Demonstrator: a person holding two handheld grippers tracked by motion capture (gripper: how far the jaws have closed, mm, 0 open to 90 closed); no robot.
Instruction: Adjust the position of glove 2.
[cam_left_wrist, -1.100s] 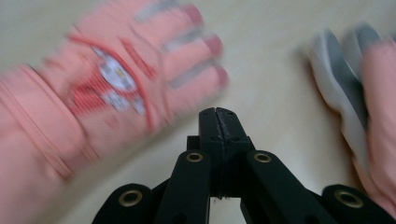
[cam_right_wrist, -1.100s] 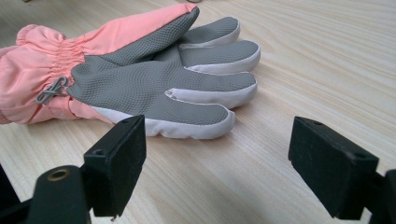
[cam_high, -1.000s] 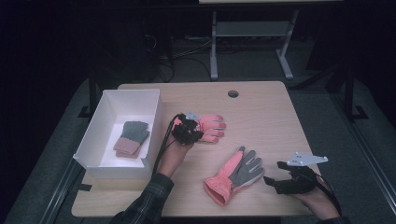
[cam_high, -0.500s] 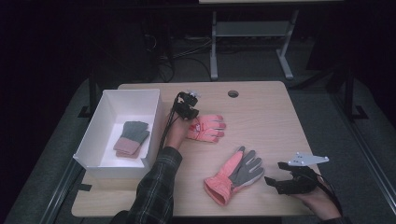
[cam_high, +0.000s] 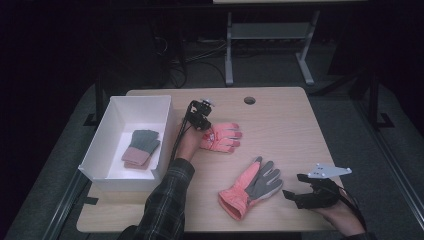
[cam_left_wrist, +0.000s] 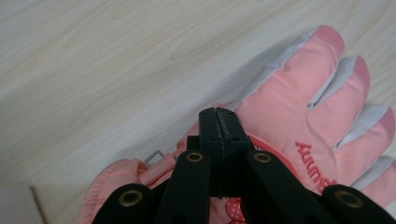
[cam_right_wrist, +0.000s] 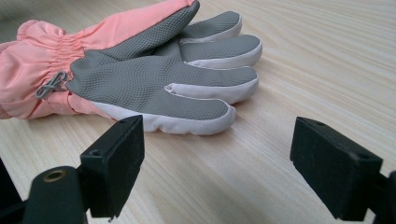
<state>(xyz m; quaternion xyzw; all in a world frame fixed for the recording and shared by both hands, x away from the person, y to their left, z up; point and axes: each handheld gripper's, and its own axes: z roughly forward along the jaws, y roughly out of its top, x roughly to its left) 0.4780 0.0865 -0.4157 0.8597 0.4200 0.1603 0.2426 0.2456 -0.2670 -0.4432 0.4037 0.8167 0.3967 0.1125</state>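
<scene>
Beside the white box (cam_high: 107, 150), the left gripper (cam_high: 202, 121) stands closed, seemingly pinching the pink glove (cam_high: 222, 137) at its cuff; lift slowly, keeping the fabric from slipping. The right gripper (cam_high: 305, 196) waits wide open.

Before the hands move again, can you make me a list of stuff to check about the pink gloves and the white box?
1. Left gripper jaws shut: ok. Whether they pinch the pink glove under them: cannot tell.
2. Right gripper jaws wide open, nothing between them: ok.
3. Grey-palmed glove lies flat on the table, just ahead of the right gripper: ok.
4. White box stands open beside the left arm: ok.
5. Room in the box next to the glove pair already inside: ok.
</scene>
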